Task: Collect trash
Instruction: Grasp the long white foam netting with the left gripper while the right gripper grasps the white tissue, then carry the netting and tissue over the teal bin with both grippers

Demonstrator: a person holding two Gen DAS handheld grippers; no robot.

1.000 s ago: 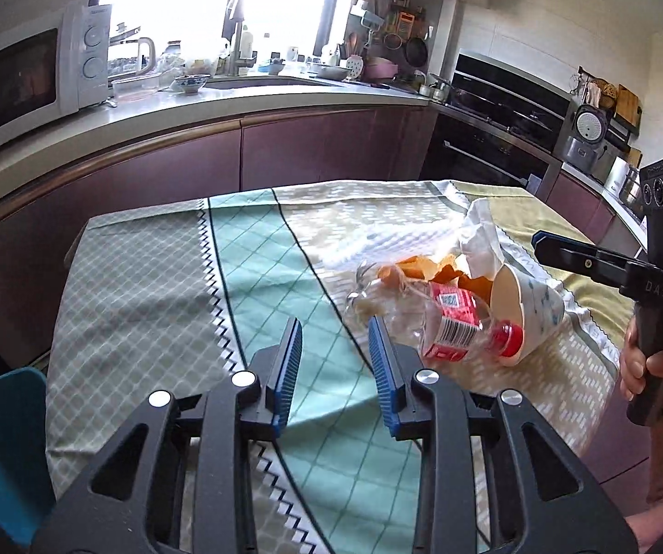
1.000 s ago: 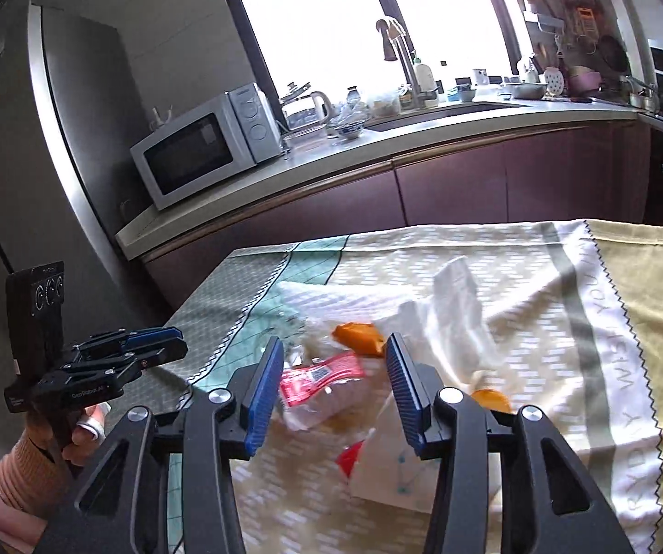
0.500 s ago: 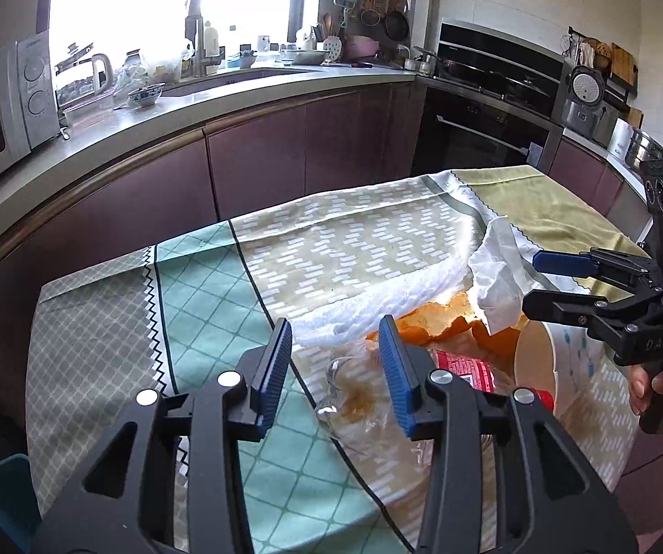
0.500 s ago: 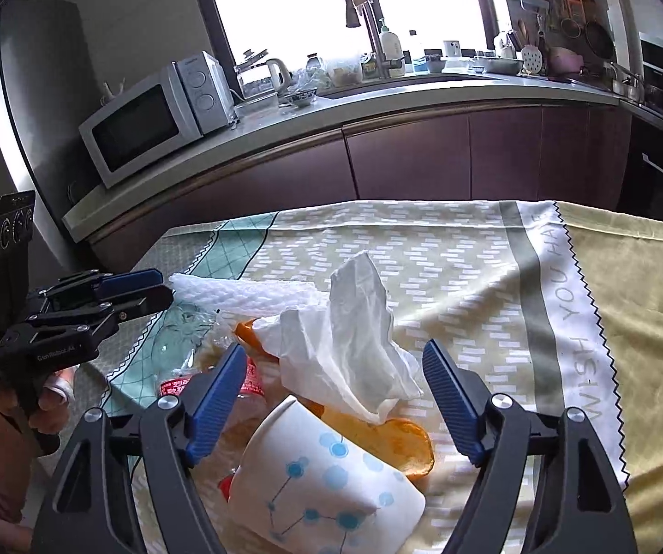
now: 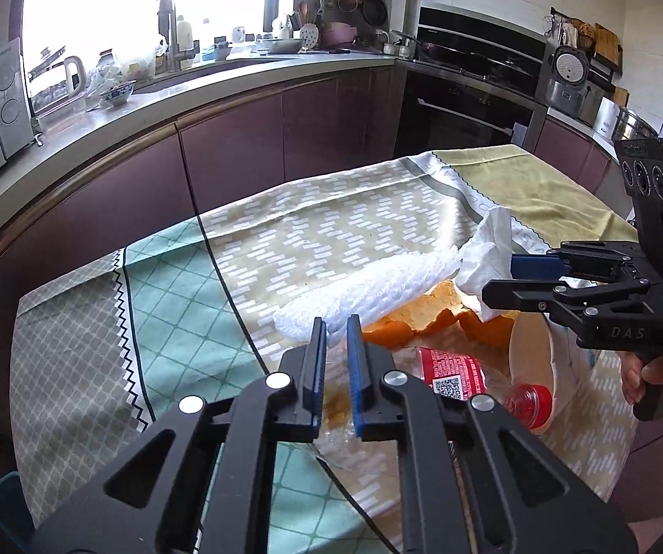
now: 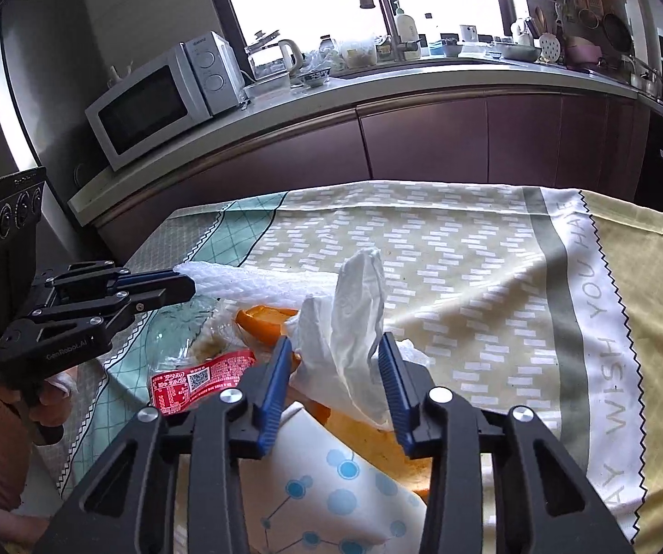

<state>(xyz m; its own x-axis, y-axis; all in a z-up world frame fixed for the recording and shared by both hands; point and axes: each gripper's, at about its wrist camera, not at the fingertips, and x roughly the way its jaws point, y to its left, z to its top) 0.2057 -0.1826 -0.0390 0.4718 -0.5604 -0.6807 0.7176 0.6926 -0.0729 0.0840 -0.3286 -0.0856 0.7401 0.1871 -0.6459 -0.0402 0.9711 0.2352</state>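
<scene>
On the left, the left gripper (image 5: 336,323) points its blue-padded fingers at the near end of a long white foam net sleeve (image 5: 368,284). Its jaws stand nearly pressed together with only a narrow slit between the pads; in the right wrist view the tips (image 6: 183,284) meet the end of the sleeve (image 6: 257,281), yet whether foam is actually pinched between them I cannot tell. The sleeve lies across a patterned tablecloth (image 5: 170,295) of grey, mint-green and olive panels.

Just past the sleeve sits the rest of the trash heap. Orange peel pieces (image 5: 423,314) lie against the foam. In front of them a crushed clear plastic bottle with a red label (image 5: 451,371) and a red cap (image 5: 527,404) lies on its side. Its cap end touches a tipped white paper cup with blue dot print (image 6: 326,484), whose mouth (image 5: 532,360) faces the bottle.

Further right, a crumpled white tissue (image 6: 349,323) stands up from the peel. The right gripper (image 6: 338,378) has its jaws spread wide, one blue pad on each side of the tissue's lower part, neither visibly squeezing it. From the left wrist camera, that gripper (image 5: 497,284) reaches in from the right over the cup, its tips at the tissue (image 5: 488,254).
</scene>
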